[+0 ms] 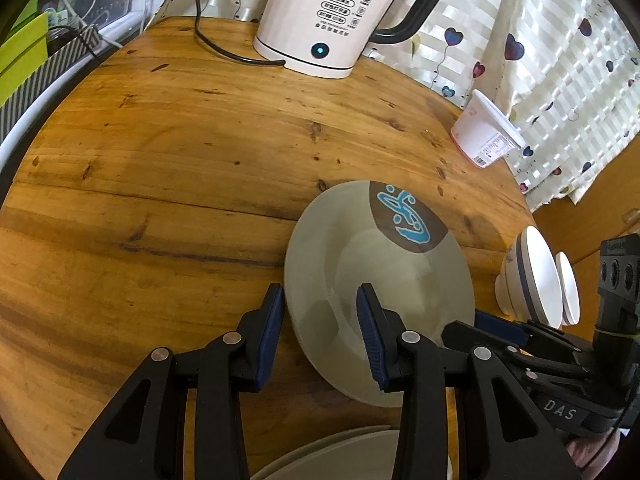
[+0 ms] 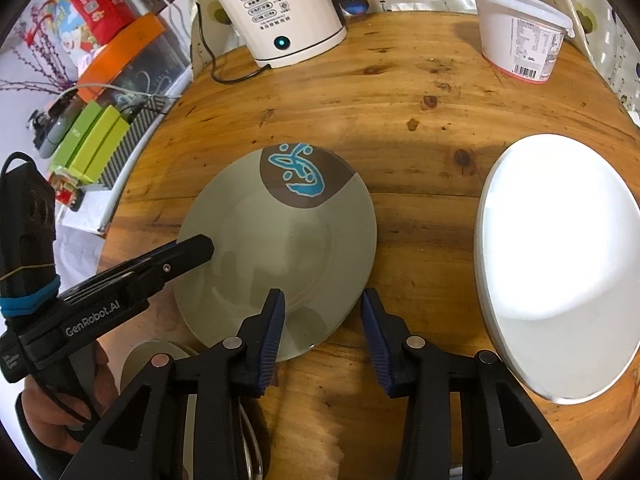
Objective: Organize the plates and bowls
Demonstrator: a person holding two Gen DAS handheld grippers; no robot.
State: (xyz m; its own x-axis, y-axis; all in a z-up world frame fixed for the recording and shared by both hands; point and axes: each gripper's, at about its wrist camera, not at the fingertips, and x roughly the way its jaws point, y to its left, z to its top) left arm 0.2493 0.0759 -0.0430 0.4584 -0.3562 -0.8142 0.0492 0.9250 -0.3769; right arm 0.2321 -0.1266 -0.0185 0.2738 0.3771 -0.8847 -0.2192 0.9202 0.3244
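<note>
Black hand-held gripper (image 1: 320, 332), blue pads (image 1: 370, 336)

Legible markings: kettle and both grippers.
Kettle (image 1: 332, 16) bears "55 °C" in large black print above rows of small boxed characters, too small to read. Right gripper (image 1: 496, 326) body reads "DAS" in the left wrist view. Left gripper (image 2: 200, 246) body reads "GenRobot.AI" in the right wrist view. Tub (image 2: 520, 32) carries a barcode and a fine-print panel, illegible.
</note>
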